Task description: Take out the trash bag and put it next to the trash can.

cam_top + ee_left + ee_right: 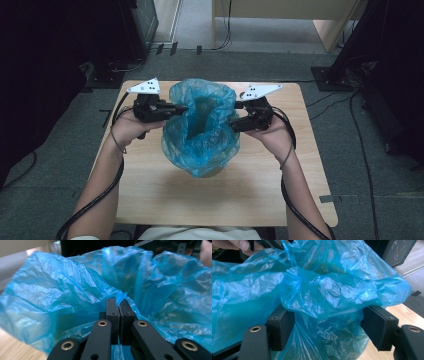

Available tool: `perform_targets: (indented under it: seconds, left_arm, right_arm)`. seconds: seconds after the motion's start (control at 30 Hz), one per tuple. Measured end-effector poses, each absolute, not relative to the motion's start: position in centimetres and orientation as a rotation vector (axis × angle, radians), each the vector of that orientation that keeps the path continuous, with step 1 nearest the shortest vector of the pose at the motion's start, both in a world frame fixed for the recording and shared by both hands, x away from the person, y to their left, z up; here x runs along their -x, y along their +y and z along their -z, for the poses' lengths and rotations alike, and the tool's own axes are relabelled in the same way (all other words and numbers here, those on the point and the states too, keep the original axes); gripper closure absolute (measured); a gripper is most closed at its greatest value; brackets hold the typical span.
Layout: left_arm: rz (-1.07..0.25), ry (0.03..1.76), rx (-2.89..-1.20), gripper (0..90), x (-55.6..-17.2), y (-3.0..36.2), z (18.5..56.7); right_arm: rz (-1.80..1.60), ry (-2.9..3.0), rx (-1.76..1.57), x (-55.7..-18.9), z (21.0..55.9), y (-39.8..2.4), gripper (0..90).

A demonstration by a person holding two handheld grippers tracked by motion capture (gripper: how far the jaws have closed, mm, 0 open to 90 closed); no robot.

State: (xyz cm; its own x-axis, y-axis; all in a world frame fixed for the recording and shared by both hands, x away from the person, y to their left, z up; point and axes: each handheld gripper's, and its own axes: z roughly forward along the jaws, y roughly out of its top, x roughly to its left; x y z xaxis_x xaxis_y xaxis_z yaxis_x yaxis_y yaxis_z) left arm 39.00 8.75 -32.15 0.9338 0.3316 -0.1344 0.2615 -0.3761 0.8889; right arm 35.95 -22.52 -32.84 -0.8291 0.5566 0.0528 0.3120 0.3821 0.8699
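High view | blue bag (202, 132) upright, mouth up | table (150, 190)

Left tool (184, 107) clamped tight, right tool (237, 114) spread wide; forearms angled inward, tools facing each other.

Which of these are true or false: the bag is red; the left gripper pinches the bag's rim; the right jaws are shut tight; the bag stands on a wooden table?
1. The bag is red. False: it is blue.
2. The left gripper pinches the bag's rim. True: its jaws are closed on the plastic.
3. The right gripper has its jaws shut tight. False: they stand wide apart, with bag plastic bunched between them.
4. The bag stands on a wooden table. True.
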Motion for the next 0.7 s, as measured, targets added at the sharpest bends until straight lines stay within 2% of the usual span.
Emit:
perform_targets:
  seconds: [0.7]
  left_arm:
    - [0.037,0.314,-1.978,88.0,-37.4,4.7,32.4]
  right_arm:
    - [-1.521,2.461,-0.620,-35.2,33.1,-18.0,29.1]
